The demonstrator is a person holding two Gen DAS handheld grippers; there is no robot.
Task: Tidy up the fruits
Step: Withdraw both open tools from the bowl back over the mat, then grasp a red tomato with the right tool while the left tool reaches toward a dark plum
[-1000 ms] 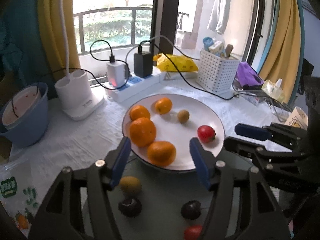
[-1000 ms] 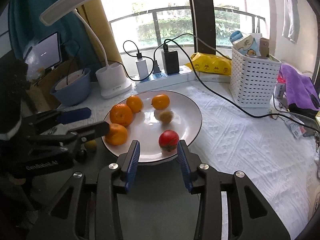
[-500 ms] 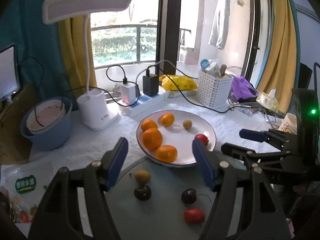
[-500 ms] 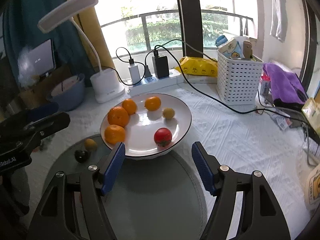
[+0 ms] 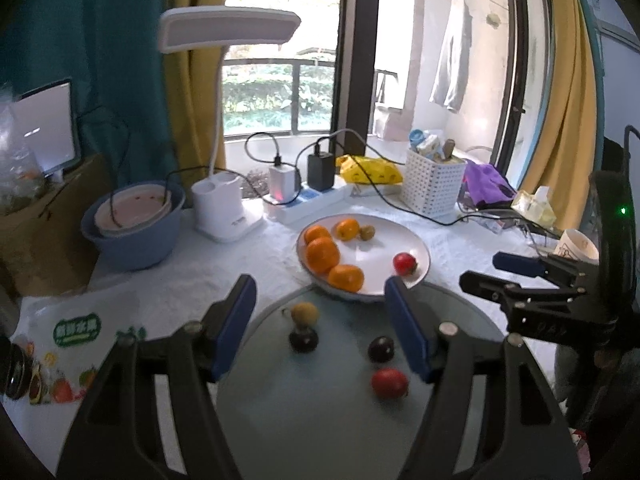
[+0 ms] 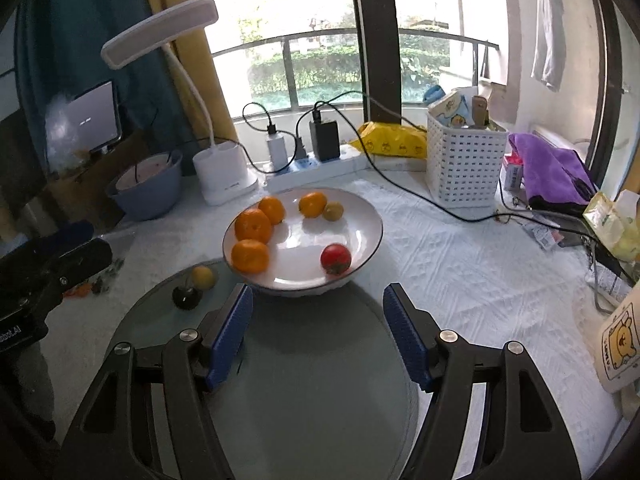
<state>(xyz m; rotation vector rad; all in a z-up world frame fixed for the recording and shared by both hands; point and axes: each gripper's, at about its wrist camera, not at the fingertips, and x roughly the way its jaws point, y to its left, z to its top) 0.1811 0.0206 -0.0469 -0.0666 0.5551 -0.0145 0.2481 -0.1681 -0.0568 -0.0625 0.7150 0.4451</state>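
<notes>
A white plate [image 6: 360,220] holds several oranges [image 6: 253,225], a small brownish fruit [image 6: 333,211] and a red fruit [image 6: 335,258]. In front of it, a round glass mat [image 5: 320,400] carries a yellow-brown fruit [image 5: 305,313], two dark fruits [image 5: 304,340] [image 5: 381,349] and a second red fruit [image 5: 389,383]. My left gripper [image 5: 319,282] hangs open over the mat with nothing between its blue pads. My right gripper [image 6: 317,290] is open and empty just short of the plate's near rim. Each gripper also shows in the other's view: the right gripper [image 5: 484,270], the left gripper [image 6: 90,240].
Behind the plate stand a white desk lamp [image 5: 222,208], a blue bowl [image 5: 132,232], and a power strip with chargers and trailing cables [image 6: 316,160]. A white basket [image 6: 464,164] and a purple cloth [image 6: 552,168] are at the right. A printed fruit bag [image 5: 76,344] lies at the left.
Both grippers drew back and rose away from the plate. The right jaws, narrow around the red fruit on the plate a second ago, have spread wide; that fruit stays on the plate.
</notes>
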